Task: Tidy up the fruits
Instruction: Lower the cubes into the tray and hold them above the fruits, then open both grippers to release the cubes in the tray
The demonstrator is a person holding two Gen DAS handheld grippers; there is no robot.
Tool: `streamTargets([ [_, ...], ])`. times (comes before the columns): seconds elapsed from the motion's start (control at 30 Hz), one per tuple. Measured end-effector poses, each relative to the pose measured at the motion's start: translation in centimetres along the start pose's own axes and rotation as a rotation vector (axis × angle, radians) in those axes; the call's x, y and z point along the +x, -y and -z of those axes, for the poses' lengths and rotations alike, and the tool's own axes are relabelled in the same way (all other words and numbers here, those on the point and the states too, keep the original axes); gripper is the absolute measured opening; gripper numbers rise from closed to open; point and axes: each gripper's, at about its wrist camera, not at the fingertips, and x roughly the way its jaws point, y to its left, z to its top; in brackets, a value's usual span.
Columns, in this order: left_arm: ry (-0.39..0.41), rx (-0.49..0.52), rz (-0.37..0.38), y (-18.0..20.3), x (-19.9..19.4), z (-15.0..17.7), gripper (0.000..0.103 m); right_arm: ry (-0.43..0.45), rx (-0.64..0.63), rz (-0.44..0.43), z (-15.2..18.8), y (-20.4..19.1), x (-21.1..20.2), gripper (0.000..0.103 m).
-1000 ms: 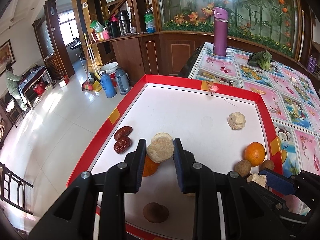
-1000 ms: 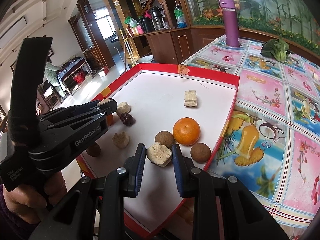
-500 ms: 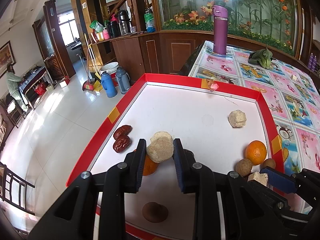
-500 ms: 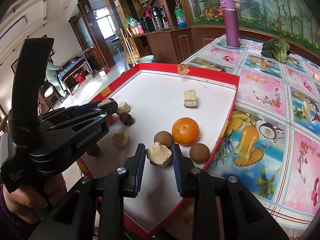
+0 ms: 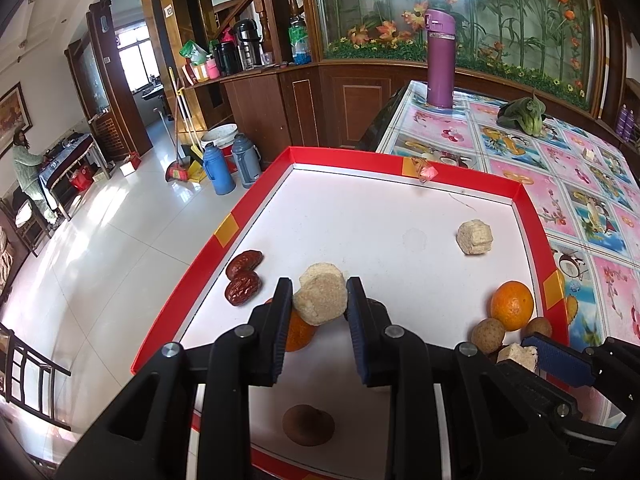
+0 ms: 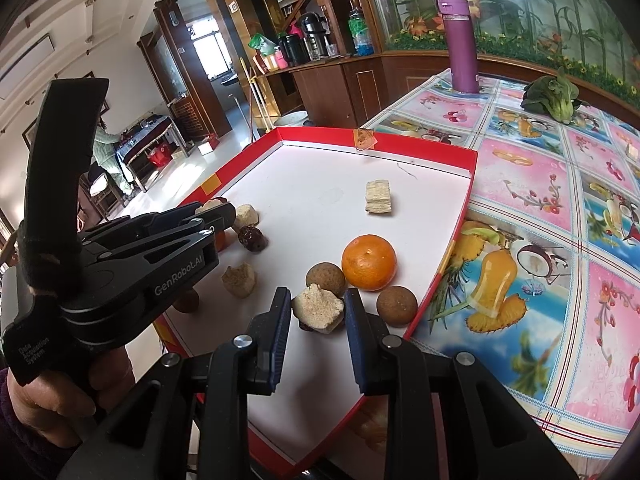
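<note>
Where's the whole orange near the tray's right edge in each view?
Left wrist: orange at the right, by the tray's red rim, above two brown round fruits.
Right wrist: orange near centre, just beyond the right gripper, between the same two brown fruits.
Shared landmark: purple bottle standing on the tablecloth past the tray.

Black plastic grippers with silver screws, blue-padded fingers (image 6: 280,332), white "GenRobot.AI" lettering (image 6: 179,274).
</note>
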Motion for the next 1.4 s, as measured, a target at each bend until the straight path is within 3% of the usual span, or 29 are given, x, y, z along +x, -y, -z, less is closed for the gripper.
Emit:
streamTargets([
  [0.67, 0.0, 0.019, -0.028, 0.4, -0.1, 0.3, 0.03, 0.005, -0.018, 0.01, 0.2, 0.0, -0.1, 0.027],
  [0.73, -0.001, 0.016, -0.022, 0.4, -0.1, 0.4, 0.037, 0.009, -0.015, 0.014, 0.2, 0.1, -0.2, 0.027],
  [0.8, -0.004, 0.016, -0.019, 0.4, -0.1, 0.5, 0.055, 0.012, -0.01, 0.015, 0.1, 0.3, -0.2, 0.029],
  [0.9, 0.011, 0.025, -0.024, 0.6, -0.2, 0.5, 0.064, 0.022, 0.002, 0.014, 0.1, 0.5, -0.5, 0.033],
  [1.17, 0.024, 0.019, -0.035, 0.6, -0.7, 0.3, 0.074, 0.06, 0.045, 0.018, -0.2, 1.6, -1.4, 0.036],
  [1.4, 0.037, 0.014, -0.059, 1.2, -1.5, 0.0, 0.091, 0.085, 0.073, 0.04, -0.4, 2.8, -2.2, 0.038],
])
